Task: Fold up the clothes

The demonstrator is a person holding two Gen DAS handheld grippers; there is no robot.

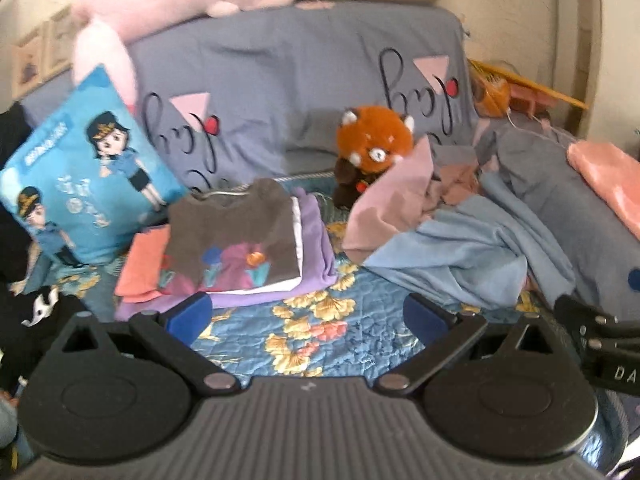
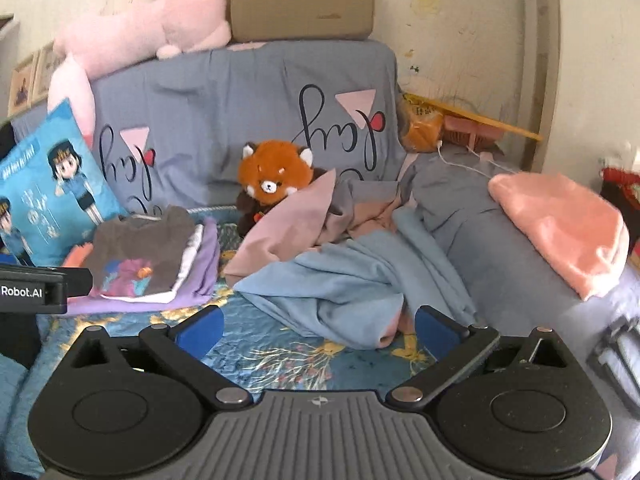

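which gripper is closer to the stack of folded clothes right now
Left. The left gripper sits open just in front of the folded stack, which fills its view's left-center. The right gripper sits further right, facing the crumpled blue cloth.

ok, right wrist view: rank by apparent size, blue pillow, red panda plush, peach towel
1. peach towel, though it lies nearer the camera, so this is unsure
2. blue pillow, partly cut off at the left edge
3. red panda plush

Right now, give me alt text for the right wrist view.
The open right gripper hovers over a floral quilt, facing a crumpled light blue garment. A folded stack topped by a brown shirt lies left, a red panda plush behind.
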